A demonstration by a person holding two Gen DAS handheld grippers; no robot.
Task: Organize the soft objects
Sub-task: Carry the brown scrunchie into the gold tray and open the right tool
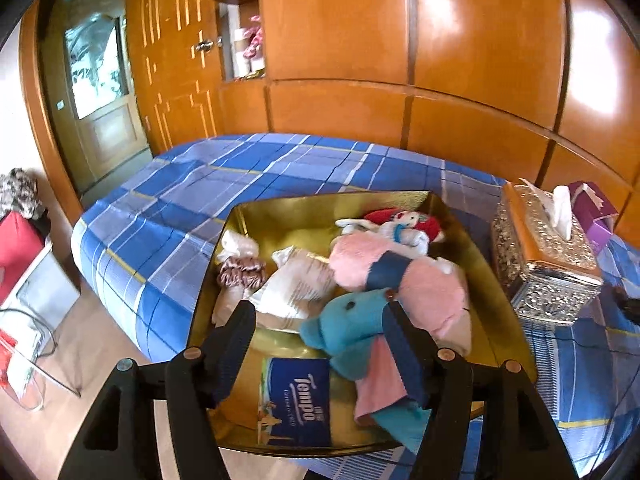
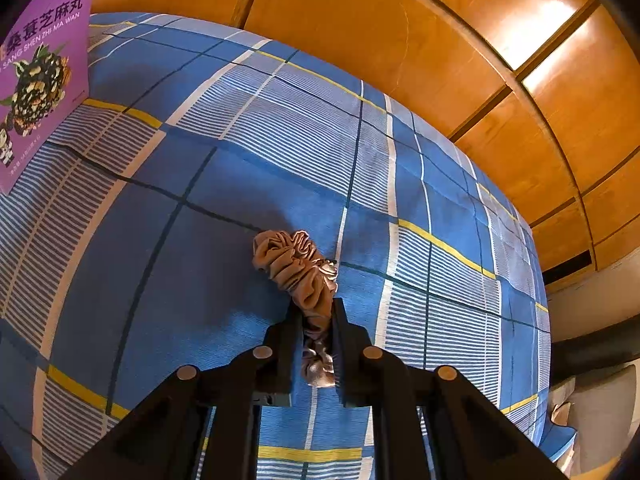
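Right gripper [image 2: 316,344]: fingers closed nearly together on a tan satin ruffled scrunchie [image 2: 296,268], its far end lying on the blue plaid bedspread [image 2: 200,152], well clear of the purple printed carton [image 2: 44,72].

Left gripper [image 1: 320,320]: fingers spread wide, holding nothing, hovering over the near half of the shallow gold metal tray [image 1: 312,206].

Already inside that tray: teal plush bear [image 1: 348,320], pink plush toy [image 1: 400,276], red-haired doll [image 1: 404,224], mauve scrunchie [image 1: 240,272], white printed pouch [image 1: 296,288], blue Tempo tissue pack [image 1: 296,400].

Mostly done, by the look (tan scrunchie apparently the last stray).
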